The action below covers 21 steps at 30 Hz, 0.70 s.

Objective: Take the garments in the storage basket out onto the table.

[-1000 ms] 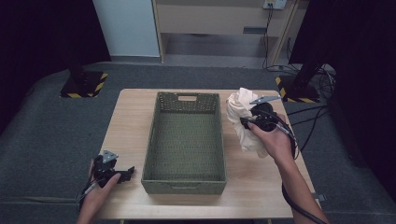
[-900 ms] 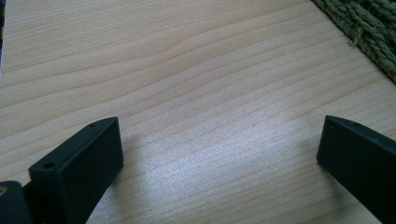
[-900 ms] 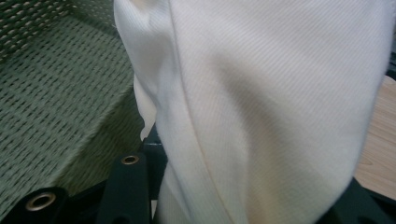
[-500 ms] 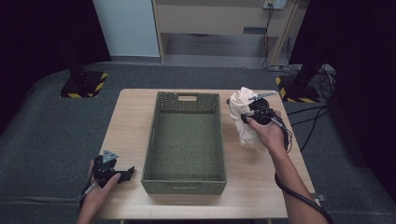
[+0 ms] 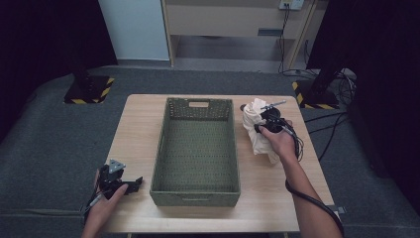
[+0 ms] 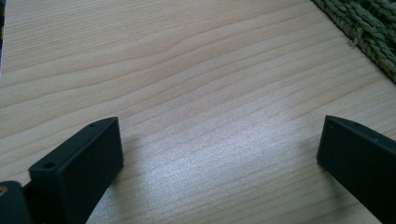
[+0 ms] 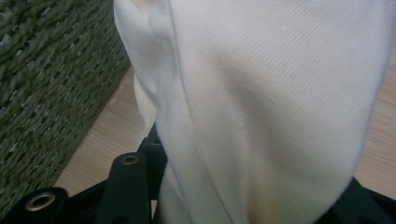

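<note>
A cream-white cloth (image 5: 257, 133) lies bunched on the wooden table (image 5: 136, 129) to the right of the green woven basket (image 5: 195, 148). My right gripper (image 5: 261, 121) is shut on the cloth's upper part. In the right gripper view the cloth (image 7: 261, 107) drapes over the jaws and hides their tips, with the basket's wall (image 7: 51, 79) at the left. My left gripper (image 5: 130, 185) rests near the front left corner of the table, pointing at the basket. In the left gripper view its jaws stand wide apart over bare wood, so the left gripper (image 6: 219, 154) is open and holds nothing.
The basket is empty. A corner of it (image 6: 364, 28) shows at the upper right of the left gripper view. A cable (image 5: 307, 198) trails from the right gripper along the forearm. Dark floor surrounds the table, and two stand bases (image 5: 86, 89) sit on it behind.
The right gripper has moved down and farther from me along the basket's right side, carrying the cloth, which now lies more on the table. The left gripper has stayed in place.
</note>
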Motion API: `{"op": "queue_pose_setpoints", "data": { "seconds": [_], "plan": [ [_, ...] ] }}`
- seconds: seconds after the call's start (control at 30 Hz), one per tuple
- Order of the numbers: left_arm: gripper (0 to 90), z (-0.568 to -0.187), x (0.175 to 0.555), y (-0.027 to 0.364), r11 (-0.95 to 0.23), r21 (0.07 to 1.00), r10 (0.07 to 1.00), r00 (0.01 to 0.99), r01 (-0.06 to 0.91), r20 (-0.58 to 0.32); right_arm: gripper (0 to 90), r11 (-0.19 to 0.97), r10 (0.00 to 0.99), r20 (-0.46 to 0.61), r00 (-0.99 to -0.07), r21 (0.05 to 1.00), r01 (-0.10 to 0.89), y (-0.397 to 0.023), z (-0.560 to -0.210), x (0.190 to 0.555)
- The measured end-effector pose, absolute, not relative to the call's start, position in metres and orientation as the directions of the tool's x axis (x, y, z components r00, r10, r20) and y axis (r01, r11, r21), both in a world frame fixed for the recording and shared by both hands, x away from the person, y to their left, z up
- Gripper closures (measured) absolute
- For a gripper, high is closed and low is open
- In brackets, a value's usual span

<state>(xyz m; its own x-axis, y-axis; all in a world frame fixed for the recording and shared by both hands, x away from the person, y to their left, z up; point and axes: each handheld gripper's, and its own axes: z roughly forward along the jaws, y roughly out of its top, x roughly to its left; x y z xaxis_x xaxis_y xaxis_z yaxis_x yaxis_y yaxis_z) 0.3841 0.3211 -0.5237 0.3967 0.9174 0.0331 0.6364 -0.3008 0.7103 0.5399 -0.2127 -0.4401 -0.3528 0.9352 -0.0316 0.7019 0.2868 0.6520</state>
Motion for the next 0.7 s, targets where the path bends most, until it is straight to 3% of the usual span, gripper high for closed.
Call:
{"op": "queue_pose_setpoints", "data": {
  "seconds": [0.7],
  "plan": [
    [0.0,-0.524,0.384,0.321,-0.301,0.71,0.917,0.397,0.636,0.033,52.5,0.264,0.945,-0.015,-0.326,0.622,0.737,-0.218,-0.465,0.554]
  ]
}}
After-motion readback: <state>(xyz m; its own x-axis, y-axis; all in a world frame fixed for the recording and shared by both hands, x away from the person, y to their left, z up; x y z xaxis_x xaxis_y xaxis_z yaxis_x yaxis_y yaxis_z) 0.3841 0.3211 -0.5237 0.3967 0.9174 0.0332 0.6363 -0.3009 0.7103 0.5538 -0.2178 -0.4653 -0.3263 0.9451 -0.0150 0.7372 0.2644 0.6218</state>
